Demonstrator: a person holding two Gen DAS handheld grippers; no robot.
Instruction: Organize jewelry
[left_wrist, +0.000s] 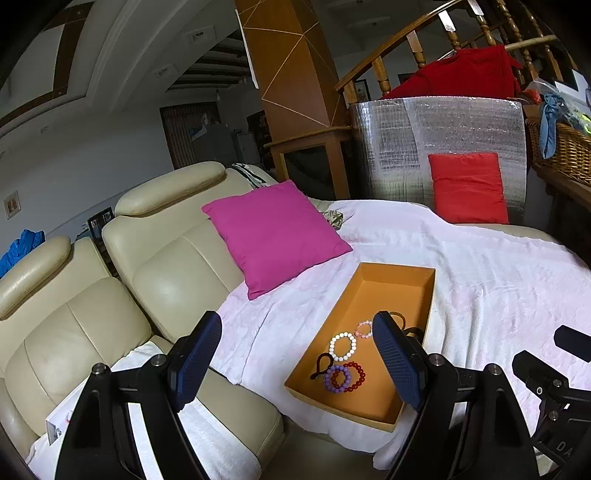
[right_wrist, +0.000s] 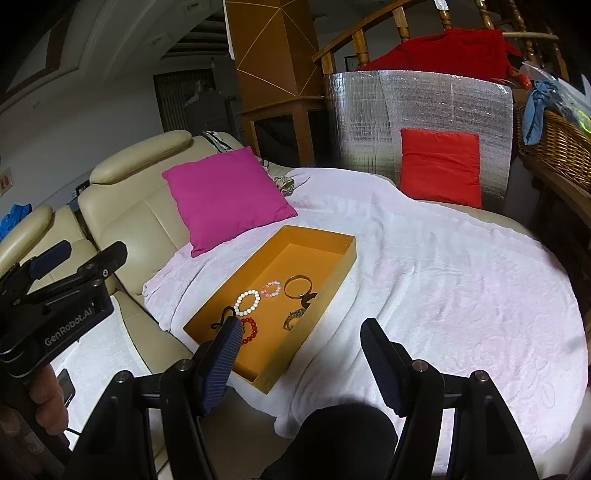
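— On the left gripper, any writing?

— Yes, "GenRobot.AI" in pale letters along its black body, seen from the right wrist camera. A bare hand wraps the handle below it. From the left camera, part of a word, "DA", shows on the right gripper's body at the far right edge.

— How do the grippers stand relative to the tray?

— The left gripper hangs above the tray's near left corner, angled down toward it, fingers spread wide with nothing between them. The right gripper hangs over the tray's near right corner and the blanket beside it, fingers likewise parted and bare.

— And the tray's contents?

— It is an orange open box lying on the blanket, just right of the pink pillow. From its left: a black hair tie, a purple bead bracelet overlapping a red bead bracelet, a white bead bracelet behind them, then a small pink bead bracelet. Further right sit a bronze bangle, a black clip and a gold piece too small to identify. The tray's far half is bare.

— Beyond the tray?

— A red pillow leans on a silver foil sheet.
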